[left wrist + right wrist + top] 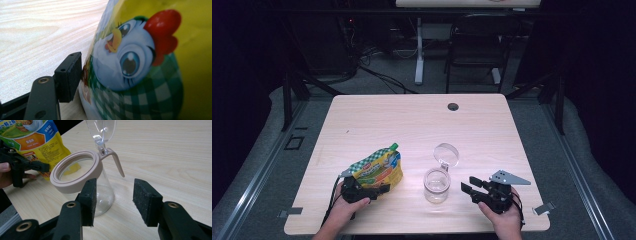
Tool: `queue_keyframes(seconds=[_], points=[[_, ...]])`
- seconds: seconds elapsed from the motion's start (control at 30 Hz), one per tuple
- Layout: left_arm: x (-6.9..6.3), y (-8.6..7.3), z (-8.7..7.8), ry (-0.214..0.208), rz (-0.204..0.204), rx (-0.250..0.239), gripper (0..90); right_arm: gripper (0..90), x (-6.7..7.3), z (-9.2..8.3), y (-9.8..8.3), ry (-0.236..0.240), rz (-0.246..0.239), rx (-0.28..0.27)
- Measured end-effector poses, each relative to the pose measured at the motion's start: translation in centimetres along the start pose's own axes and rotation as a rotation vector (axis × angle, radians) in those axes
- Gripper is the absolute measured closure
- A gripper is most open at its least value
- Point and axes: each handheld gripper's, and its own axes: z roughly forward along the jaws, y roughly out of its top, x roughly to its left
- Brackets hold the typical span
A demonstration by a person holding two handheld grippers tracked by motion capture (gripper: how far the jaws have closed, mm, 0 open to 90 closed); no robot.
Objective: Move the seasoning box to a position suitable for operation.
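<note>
Left gripper (379, 190) is clamped on the lower body of the pouch (379, 169), which leans away from it, green cap up and far. The pouch is soft, crinkly and slick, so hold it low and flat. Right gripper (471, 186) stands open, nothing between the pads; the glass jar (436, 185) sits just ahead, upright, lid flipped back, rigid, fragile.

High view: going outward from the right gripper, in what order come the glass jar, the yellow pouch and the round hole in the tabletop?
From the right gripper:
1. Glass jar, just to its left, lid flipped open.
2. Yellow pouch, further left, beyond the jar, at the left gripper.
3. Round hole, near the table's far edge.
</note>
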Motion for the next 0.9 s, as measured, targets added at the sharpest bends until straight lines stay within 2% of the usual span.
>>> queue_keyframes(seconds=[0.47,0.9], points=[[-0.16,0.0,-0.14,0.013,0.031,-0.004,39.5,53.9,-0.03,-0.09,0.04,-0.002,-0.007,-0.003],[-0.08,0.22,-0.38,0.02,0.021,0.007,40.5,53.9,-0.14,-0.23,0.05,-0.006,-0.008,-0.003]])
